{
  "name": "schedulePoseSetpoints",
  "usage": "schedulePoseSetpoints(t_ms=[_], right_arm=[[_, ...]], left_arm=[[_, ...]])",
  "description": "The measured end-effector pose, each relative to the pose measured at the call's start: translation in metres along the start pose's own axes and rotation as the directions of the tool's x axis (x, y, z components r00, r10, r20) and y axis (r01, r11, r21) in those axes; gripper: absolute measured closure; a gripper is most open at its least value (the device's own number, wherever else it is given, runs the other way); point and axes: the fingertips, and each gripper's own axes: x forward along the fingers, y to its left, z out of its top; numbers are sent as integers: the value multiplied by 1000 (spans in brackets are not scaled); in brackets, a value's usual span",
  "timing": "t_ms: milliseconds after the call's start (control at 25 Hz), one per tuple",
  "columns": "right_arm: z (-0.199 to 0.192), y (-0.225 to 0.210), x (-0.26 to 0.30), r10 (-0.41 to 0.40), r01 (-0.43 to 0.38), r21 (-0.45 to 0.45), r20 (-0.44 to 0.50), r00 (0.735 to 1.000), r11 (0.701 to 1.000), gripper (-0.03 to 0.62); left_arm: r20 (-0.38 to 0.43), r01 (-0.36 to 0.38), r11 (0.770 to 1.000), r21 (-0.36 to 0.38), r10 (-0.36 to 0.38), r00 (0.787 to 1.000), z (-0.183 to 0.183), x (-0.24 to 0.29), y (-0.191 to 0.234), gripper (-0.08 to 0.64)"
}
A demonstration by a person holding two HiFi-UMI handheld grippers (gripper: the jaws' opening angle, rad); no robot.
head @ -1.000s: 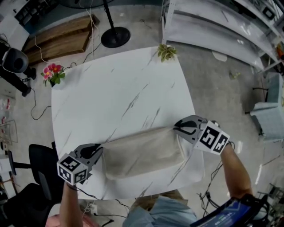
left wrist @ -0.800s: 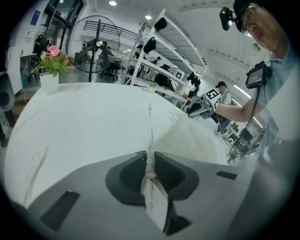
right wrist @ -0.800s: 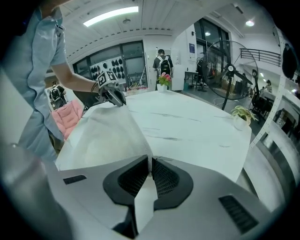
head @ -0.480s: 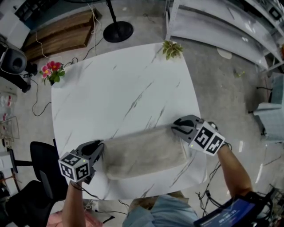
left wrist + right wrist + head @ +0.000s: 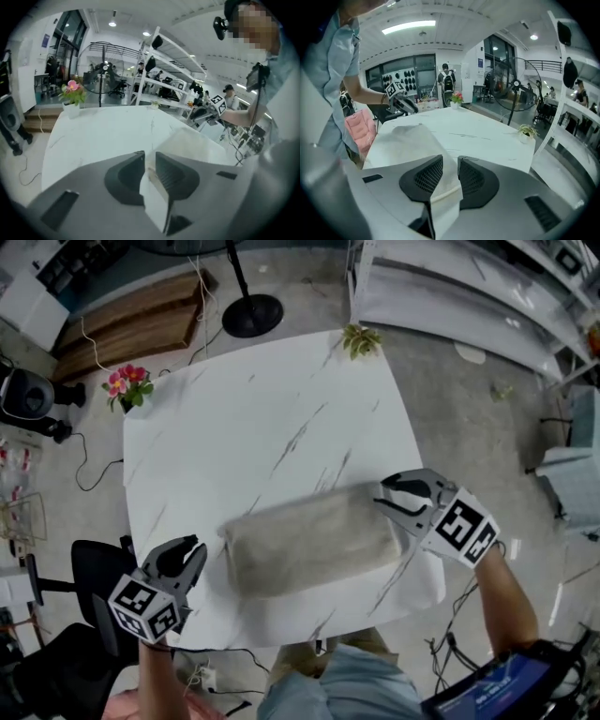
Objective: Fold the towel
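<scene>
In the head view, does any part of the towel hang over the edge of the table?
No, the towel lies on the table, with bare top showing between it and the near edge.

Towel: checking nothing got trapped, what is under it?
The towel lies on the white table, which shows all round it. What lies beneath it and inside its fold is covered.

Pink flowers (image 5: 128, 382); small green plant (image 5: 361, 339); black fan stand (image 5: 253, 315); wooden boards (image 5: 131, 326).
</scene>
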Motion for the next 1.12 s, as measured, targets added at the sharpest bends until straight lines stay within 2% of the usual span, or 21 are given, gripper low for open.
schedulePoseSetpoints(t_ms=[40,80,160,240,400,480,560,720,840,920,960,1040,1120], right_arm=[[1,18,-2,9,-9,-11,-11,1000,1000,491],[1,38,-3,24,-25,-16,-21,999,1000,508],[-4,81,0,53,-54,-20,-46,997,998,525],[-16,113,10,55,-57,-16,-68,996,998,530],[-60,127,29,-7,10,17,-153,988,1000,532],[-79,128,27,-25,35,57,-179,984,998,535],[-86,129,26,-32,49,96,-167,985,994,546],[-82,127,32,-37,58,156,-135,990,986,549],[-70,115,6,-93,108,255,-70,993,961,467],[-74,99,-18,-159,161,388,-39,987,907,415],[-81,92,-29,-191,186,472,-38,981,862,395],[-102,86,-43,-235,207,650,-45,971,731,369],[-122,91,-51,-246,177,798,-38,969,576,364]], left_arm=[[-7,39,999,32,-38,999,-5,-6,-19,510],[-18,84,995,58,-84,996,-14,-9,-38,525],[-47,171,981,88,-168,985,-37,-5,-74,529],[-86,214,971,105,-205,975,-63,8,-94,529],[-180,221,969,111,-199,963,-101,29,-91,529],[-171,234,970,67,-220,960,-107,30,-87,535],[-154,241,970,32,-234,960,-108,31,-85,538],[-155,220,975,32,-213,965,-109,32,-80,540],[-117,207,978,16,-204,972,-102,29,-79,538],[-80,195,981,22,-192,978,-93,24,-78,538],[-63,186,982,30,-183,981,-91,20,-77,538],[-36,165,985,52,-164,986,-88,11,-76,537],[-12,149,986,72,-148,989,-84,4,-77,537]])
